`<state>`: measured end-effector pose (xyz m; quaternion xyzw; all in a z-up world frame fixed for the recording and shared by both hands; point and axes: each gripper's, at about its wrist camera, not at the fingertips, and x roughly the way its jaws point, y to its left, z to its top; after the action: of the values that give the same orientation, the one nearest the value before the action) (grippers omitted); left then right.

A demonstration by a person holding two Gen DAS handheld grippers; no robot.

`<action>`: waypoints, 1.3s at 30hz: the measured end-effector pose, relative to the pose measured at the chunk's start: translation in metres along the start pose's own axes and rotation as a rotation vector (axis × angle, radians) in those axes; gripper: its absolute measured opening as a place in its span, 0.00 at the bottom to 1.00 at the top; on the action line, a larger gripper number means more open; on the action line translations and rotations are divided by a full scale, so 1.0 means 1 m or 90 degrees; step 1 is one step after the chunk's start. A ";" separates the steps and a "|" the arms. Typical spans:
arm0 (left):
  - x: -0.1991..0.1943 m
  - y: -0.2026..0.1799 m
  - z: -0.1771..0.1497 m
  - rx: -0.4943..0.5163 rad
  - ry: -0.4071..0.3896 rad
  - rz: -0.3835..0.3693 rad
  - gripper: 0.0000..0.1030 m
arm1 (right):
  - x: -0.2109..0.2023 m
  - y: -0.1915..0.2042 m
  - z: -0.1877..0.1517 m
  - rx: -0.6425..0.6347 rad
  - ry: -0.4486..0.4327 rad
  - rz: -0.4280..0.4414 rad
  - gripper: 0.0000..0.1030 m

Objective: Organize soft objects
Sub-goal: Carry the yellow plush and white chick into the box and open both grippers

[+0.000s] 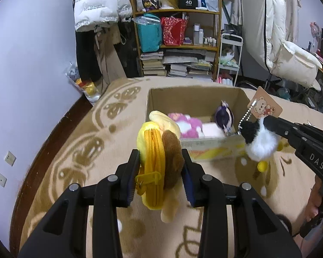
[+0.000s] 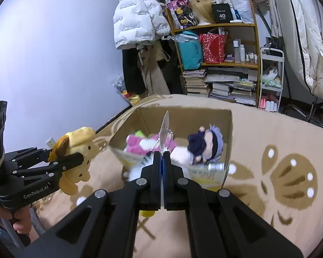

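My left gripper (image 1: 161, 167) is shut on a yellow plush dog pouch (image 1: 155, 148) that has an orange zipper and a brown cap. It hangs above the blanket, just in front of the open cardboard box (image 1: 196, 99). To the right, my right gripper (image 1: 269, 122) is shut on a black-and-white fluffy plush (image 1: 260, 144) with a bead chain and a bear tag (image 1: 266, 107). In the right wrist view my right gripper (image 2: 162, 157) has its jaws pressed together, with white fur (image 2: 135, 172) below it. The left gripper (image 2: 75, 157) there carries the yellow plush (image 2: 79, 148). Inside the box (image 2: 183, 116) lie a pink plush (image 2: 137, 144) and a purple-haired doll (image 2: 206, 146).
The box stands on a beige patterned blanket (image 1: 92, 150). Behind it are a crowded wooden shelf (image 1: 176, 43) with books and bags, hanging white jackets (image 1: 97, 6), and a white cart (image 1: 230, 58). The wall is at left. A person's hand (image 2: 17, 223) holds the left gripper's handle.
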<state>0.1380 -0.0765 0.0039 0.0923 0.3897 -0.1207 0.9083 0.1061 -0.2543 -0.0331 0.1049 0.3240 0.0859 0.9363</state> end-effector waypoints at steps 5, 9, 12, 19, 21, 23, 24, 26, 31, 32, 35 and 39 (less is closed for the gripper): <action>0.009 0.001 0.022 -0.010 -0.007 -0.015 0.34 | 0.009 -0.009 0.025 0.000 -0.021 -0.007 0.02; 0.020 -0.001 0.039 0.000 -0.016 -0.011 0.34 | 0.016 -0.014 0.043 -0.006 -0.036 -0.013 0.02; 0.029 -0.004 0.051 0.008 -0.026 -0.005 0.35 | 0.025 -0.019 0.052 -0.009 -0.038 -0.014 0.02; 0.055 -0.013 0.065 0.016 -0.027 -0.024 0.35 | 0.048 -0.034 0.055 -0.031 -0.006 -0.033 0.02; 0.062 -0.015 0.064 0.012 -0.031 -0.029 0.35 | 0.053 -0.042 0.052 -0.024 0.004 -0.044 0.02; 0.068 -0.018 0.064 0.012 -0.030 -0.029 0.35 | 0.055 -0.049 0.049 -0.018 0.010 -0.047 0.02; 0.070 -0.019 0.064 0.013 -0.028 -0.027 0.35 | 0.056 -0.053 0.048 -0.010 0.012 -0.048 0.02; 0.074 -0.023 0.064 0.023 -0.024 -0.025 0.36 | 0.058 -0.060 0.046 0.003 0.016 -0.050 0.02; 0.087 -0.031 0.066 0.033 -0.003 -0.022 0.39 | 0.063 -0.063 0.047 0.017 0.028 -0.046 0.02; 0.091 -0.031 0.066 0.030 0.007 -0.028 0.41 | 0.064 -0.062 0.047 0.016 0.032 -0.043 0.02; 0.092 -0.028 0.067 0.013 0.011 -0.024 0.56 | 0.063 -0.058 0.048 0.010 0.037 -0.044 0.02; 0.083 -0.024 0.068 0.011 0.000 -0.014 0.63 | 0.058 -0.055 0.049 0.011 0.039 -0.040 0.03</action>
<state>0.2330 -0.1294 -0.0117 0.0959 0.3894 -0.1342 0.9062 0.1869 -0.3014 -0.0435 0.1002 0.3565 0.0564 0.9272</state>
